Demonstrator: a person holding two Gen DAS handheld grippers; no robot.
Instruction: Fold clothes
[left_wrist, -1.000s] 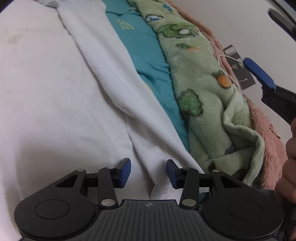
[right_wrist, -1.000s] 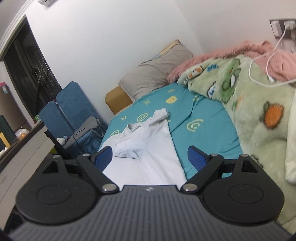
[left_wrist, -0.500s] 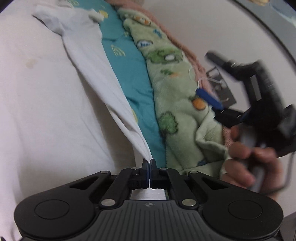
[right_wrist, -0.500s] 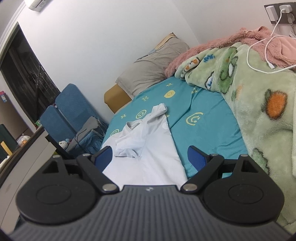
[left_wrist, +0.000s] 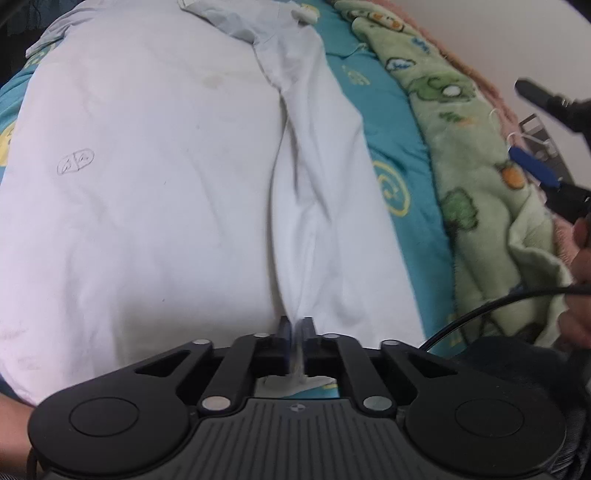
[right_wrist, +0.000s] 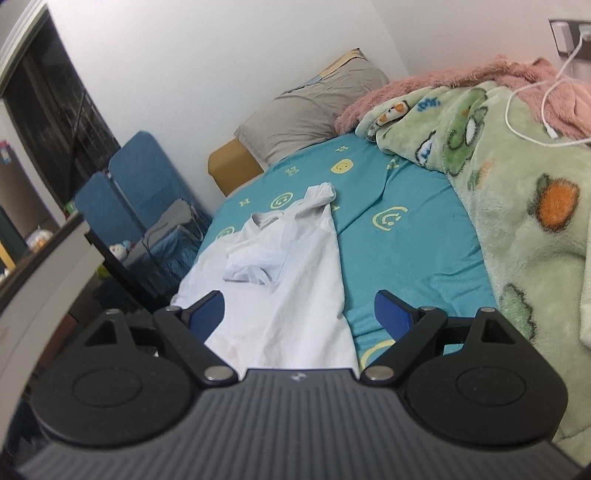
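Note:
A white T-shirt (left_wrist: 147, 177) lies spread on the teal bed sheet (left_wrist: 388, 147); it also shows in the right wrist view (right_wrist: 295, 288), with a sleeve bunched near the collar. My left gripper (left_wrist: 295, 332) is shut on the shirt's near hem, and a ridge of cloth runs from the pads up the shirt. My right gripper (right_wrist: 299, 314) is open and empty, held above the shirt's near end. It also appears at the right edge of the left wrist view (left_wrist: 543, 173), off to the side of the shirt.
A green cartoon blanket (right_wrist: 517, 177) and a pink fleece (right_wrist: 461, 81) lie along the wall side, with a white charging cable (right_wrist: 535, 110) on them. A grey pillow (right_wrist: 310, 110) lies at the bed head. Blue chairs (right_wrist: 140, 192) stand beside the bed.
My left gripper closed on the shirt's hem and has drawn it across, so the shirt now fills its view. The right gripper stayed open, shifting slightly.

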